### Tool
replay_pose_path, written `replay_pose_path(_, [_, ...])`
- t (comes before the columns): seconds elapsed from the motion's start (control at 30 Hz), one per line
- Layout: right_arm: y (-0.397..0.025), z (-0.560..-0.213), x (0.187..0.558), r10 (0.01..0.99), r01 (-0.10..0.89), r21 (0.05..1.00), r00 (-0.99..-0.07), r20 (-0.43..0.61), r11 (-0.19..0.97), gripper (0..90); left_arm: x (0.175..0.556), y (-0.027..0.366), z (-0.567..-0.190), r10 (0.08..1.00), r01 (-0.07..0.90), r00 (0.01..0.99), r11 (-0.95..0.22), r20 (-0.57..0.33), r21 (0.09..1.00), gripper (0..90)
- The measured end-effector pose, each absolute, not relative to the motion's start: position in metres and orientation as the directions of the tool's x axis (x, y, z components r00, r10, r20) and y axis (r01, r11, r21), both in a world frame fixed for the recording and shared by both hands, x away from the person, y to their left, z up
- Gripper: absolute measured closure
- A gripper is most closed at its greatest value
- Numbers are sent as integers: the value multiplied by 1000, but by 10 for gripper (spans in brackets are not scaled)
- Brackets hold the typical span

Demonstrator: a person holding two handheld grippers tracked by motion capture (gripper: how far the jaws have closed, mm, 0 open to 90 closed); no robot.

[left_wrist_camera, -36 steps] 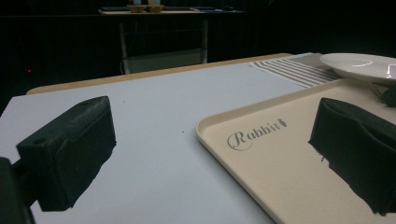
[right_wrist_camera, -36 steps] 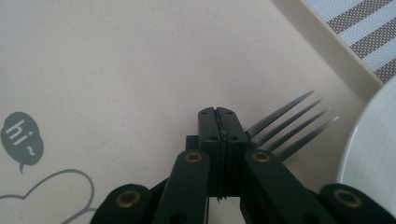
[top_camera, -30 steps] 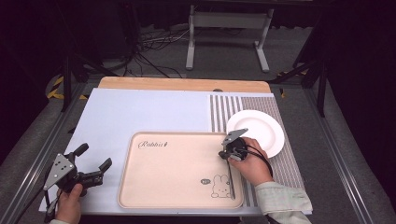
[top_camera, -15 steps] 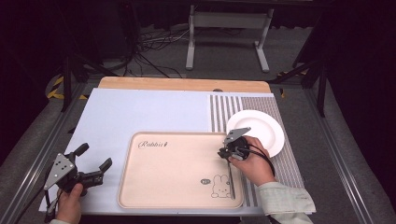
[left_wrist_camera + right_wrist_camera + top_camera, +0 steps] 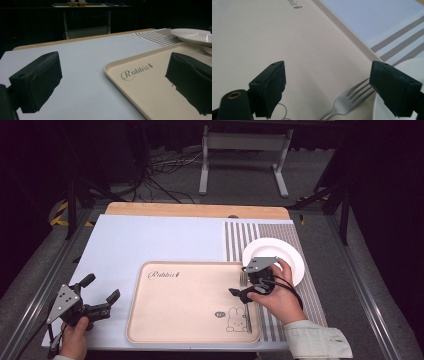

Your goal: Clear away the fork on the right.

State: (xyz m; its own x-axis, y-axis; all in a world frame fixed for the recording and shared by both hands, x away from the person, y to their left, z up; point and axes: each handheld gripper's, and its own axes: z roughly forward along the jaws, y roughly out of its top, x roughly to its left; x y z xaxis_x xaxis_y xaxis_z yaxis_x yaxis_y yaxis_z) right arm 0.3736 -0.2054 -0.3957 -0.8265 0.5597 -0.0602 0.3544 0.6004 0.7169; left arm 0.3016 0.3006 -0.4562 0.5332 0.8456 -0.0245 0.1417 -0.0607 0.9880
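Note:
A beige tray (image 5: 185, 305) printed with "Rabbit" and a small rabbit drawing lies at the table's front. A metal fork (image 5: 246, 312) rests along its right edge, tines pointing away from me. My right gripper (image 5: 245, 289) hovers low over the fork's tine end, open. In the right gripper view the fork (image 5: 348, 101) lies between the wide-apart jaws of that gripper (image 5: 329, 75), untouched. A white plate (image 5: 280, 255) sits just beyond on the striped mat. My left gripper (image 5: 100, 289) is open and empty, left of the tray, resting near the front edge.
A pale blue mat (image 5: 150, 240) covers the left and middle of the table, and a grey striped placemat (image 5: 240, 237) lies under the plate. The left gripper view has the tray (image 5: 150, 85) and the plate (image 5: 192, 35) at its right. Dark floor and cables lie behind the table.
My right gripper has shifted slightly toward me, from the plate's edge over the tray's right side. The left gripper has not moved.

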Motion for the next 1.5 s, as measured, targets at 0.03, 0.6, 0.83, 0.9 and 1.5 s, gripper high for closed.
replay_pose_path(0.03, [-207,-394,373,561,348,727,-825,-62,592,141,302,301,-456,846,141,533,-61,-24,988,10])
replay_pose_path(0.6, [-239,-371,350,570,239,838,-815,-101,491,125,301,300,-456,846,141,533,-62,-23,988,11])
replay_pose_path(0.83, [-253,-373,343,575,207,881,-814,-87,426,108,301,300,-456,844,142,535,-64,-22,988,11])
replay_pose_path(0.9, [-261,-375,340,584,187,900,-807,-88,394,99,301,300,-456,845,142,535,-63,-23,988,11])
replay_pose_path(1.5, [-301,-398,326,644,145,963,-764,-38,228,81,301,301,-456,844,144,536,-71,-18,987,11])
